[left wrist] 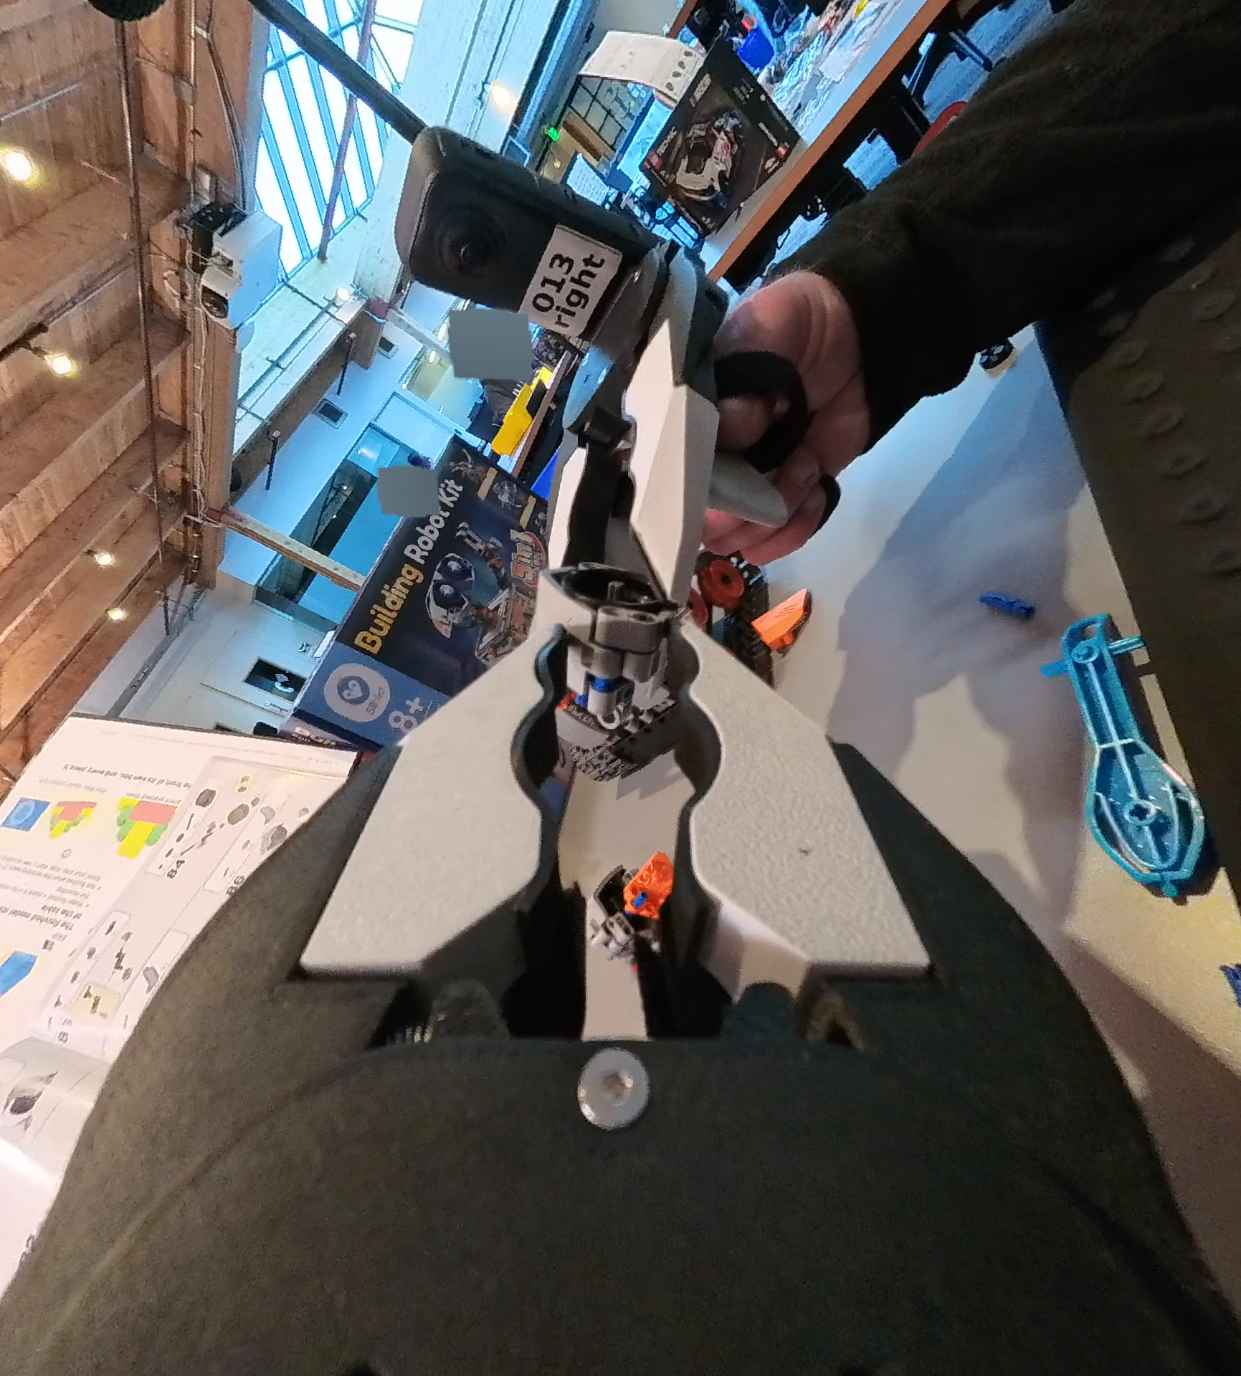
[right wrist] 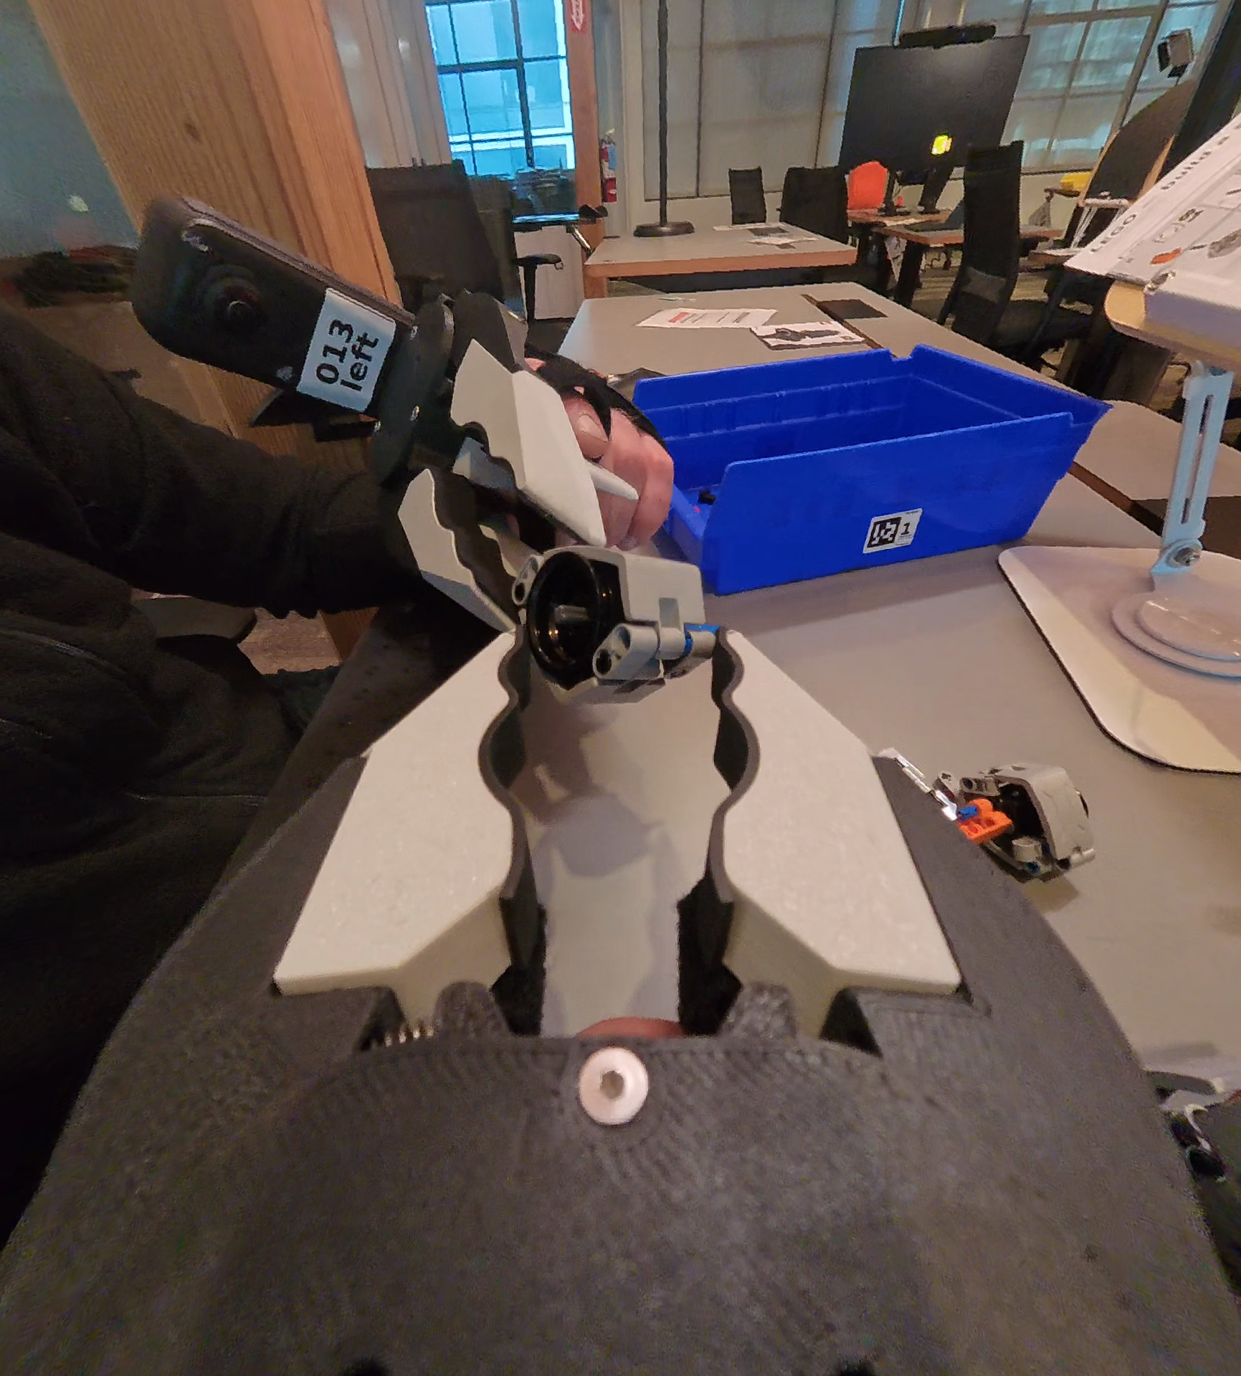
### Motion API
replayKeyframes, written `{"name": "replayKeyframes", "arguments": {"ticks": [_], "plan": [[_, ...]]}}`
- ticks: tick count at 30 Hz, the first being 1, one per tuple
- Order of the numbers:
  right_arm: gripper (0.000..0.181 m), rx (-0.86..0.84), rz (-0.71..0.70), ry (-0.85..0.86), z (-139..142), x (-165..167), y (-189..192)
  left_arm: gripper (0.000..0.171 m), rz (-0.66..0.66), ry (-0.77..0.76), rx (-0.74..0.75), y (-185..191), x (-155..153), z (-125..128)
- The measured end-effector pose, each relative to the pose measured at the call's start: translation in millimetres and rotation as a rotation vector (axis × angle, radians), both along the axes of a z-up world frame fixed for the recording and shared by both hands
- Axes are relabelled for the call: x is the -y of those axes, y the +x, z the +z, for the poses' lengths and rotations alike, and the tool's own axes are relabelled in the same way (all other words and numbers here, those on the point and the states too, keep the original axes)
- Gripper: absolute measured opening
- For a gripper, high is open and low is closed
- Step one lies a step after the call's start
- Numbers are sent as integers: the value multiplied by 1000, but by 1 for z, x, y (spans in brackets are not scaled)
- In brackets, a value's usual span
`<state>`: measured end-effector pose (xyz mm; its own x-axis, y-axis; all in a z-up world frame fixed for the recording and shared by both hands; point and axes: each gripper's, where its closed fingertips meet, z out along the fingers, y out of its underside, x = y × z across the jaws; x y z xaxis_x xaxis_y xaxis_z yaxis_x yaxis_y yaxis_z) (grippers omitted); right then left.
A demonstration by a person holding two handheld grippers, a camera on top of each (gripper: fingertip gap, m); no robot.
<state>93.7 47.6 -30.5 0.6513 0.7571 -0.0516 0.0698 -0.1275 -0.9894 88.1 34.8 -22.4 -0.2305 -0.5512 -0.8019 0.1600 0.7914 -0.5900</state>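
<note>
A grey brick assembly (left wrist: 621,692) with a black round hollow end is held in the air between both grippers. My left gripper (left wrist: 617,633) is shut on it, with the assembly seated in the fingers' curved recess. In the right wrist view the assembly (right wrist: 624,596) sits between my right gripper's (right wrist: 617,644) fingertips, which press on its two sides. The left gripper (right wrist: 565,566) comes in there from the upper left. The right gripper (left wrist: 613,588) comes down from above in the left wrist view. A second grey assembly with orange parts (right wrist: 1012,819) lies on the table to the right.
A blue bin (right wrist: 863,462) stands behind the grippers. An instruction booklet (right wrist: 1235,186) rests on a white stand (right wrist: 1161,655) at right. A teal plastic tool (left wrist: 1138,789), an orange piece (left wrist: 781,618), toothed wheels (left wrist: 721,588) and a kit box (left wrist: 446,588) lie on the table. The tips of both grippers are at nearly the same place.
</note>
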Motion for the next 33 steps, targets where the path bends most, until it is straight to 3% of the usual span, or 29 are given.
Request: {"name": "replayKeyframes", "arguments": {"ticks": [12,18,33], "plan": [[46,10,-58,6,1,-6,8,22,32,-33,-17,5,-10,-3],[36,-103,-20,6,14,-1,12,21,28,-73,-21,5,-14,-2],[31,-256,58,-97,15,0,16,18,10,-131,-37,6,-15,-1]]}}
